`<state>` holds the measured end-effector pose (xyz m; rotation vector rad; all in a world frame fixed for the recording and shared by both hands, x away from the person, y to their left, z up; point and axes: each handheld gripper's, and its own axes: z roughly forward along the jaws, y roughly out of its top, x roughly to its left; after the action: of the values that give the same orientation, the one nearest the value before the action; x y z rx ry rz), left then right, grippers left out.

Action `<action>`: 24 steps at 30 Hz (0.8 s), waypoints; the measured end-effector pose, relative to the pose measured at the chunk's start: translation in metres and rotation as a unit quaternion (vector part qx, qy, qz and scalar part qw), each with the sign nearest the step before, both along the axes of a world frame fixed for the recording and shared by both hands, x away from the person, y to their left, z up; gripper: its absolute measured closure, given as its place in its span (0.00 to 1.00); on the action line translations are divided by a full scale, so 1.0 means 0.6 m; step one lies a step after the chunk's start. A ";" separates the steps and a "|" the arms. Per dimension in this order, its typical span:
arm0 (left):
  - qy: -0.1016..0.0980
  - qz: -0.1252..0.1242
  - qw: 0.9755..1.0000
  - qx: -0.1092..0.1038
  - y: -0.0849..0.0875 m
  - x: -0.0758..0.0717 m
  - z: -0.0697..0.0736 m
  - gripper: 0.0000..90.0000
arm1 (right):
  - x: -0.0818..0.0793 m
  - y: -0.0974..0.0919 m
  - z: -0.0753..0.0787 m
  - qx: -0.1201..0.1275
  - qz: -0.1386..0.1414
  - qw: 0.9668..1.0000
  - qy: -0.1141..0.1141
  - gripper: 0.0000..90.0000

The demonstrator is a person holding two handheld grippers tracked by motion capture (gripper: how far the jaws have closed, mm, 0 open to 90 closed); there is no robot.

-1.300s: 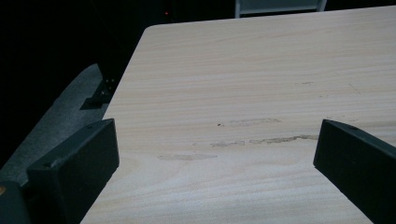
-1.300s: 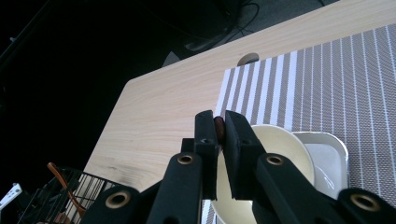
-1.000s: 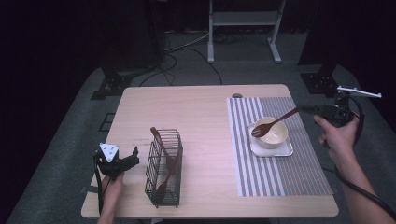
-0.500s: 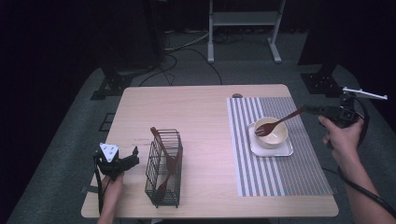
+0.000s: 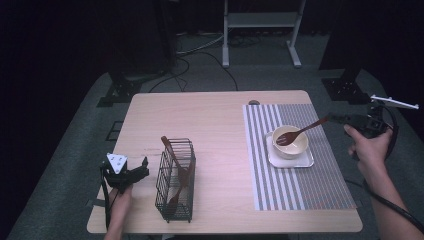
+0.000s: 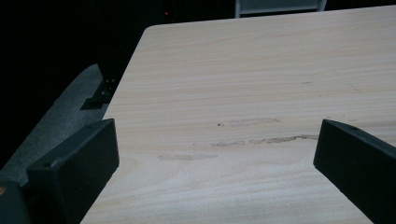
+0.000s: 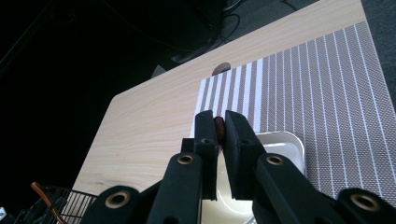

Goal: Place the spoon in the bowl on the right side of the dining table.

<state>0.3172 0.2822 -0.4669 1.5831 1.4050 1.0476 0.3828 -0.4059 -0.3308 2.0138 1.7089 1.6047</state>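
While the right gripper (image 5: 334, 119) clamps the handle end of the wooden spoon (image 5: 301, 131), the spoon's head sits in the bowl (image 5: 290, 141) on the tray (image 5: 291, 159). From the left gripper (image 6: 210, 154), jaws stand apart above the bare surface (image 6: 261, 70). From the right gripper (image 7: 219, 128), only the handle's tip is pinched; the spoon could pivot and slip out.

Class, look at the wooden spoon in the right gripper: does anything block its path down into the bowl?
Nothing visible does. The right gripper holds the wooden spoon by its handle end, and the spoon's head already sits over the open bowl on its square plate.
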 end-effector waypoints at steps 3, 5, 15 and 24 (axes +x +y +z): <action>0.000 0.000 1.000 0.001 0.000 0.000 0.000 0.00 | 0.000 -0.002 -0.002 -0.001 -0.003 1.000 0.001 0.93; 0.000 0.000 1.000 0.000 0.000 0.000 0.000 0.00 | 0.000 -0.003 -0.004 -0.002 -0.004 1.000 0.001 0.93; 0.000 0.000 1.000 0.001 0.000 0.000 0.000 0.00 | -0.001 -0.010 -0.014 -0.002 -0.010 1.000 0.007 0.93; 0.000 0.000 1.000 0.000 0.000 0.000 0.000 0.00 | 0.001 -0.010 -0.027 -0.004 -0.013 1.000 0.012 0.93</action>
<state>0.3172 0.2821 -0.4669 1.5839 1.4049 1.0484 0.3836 -0.4121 -0.3468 2.0507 1.6861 1.5694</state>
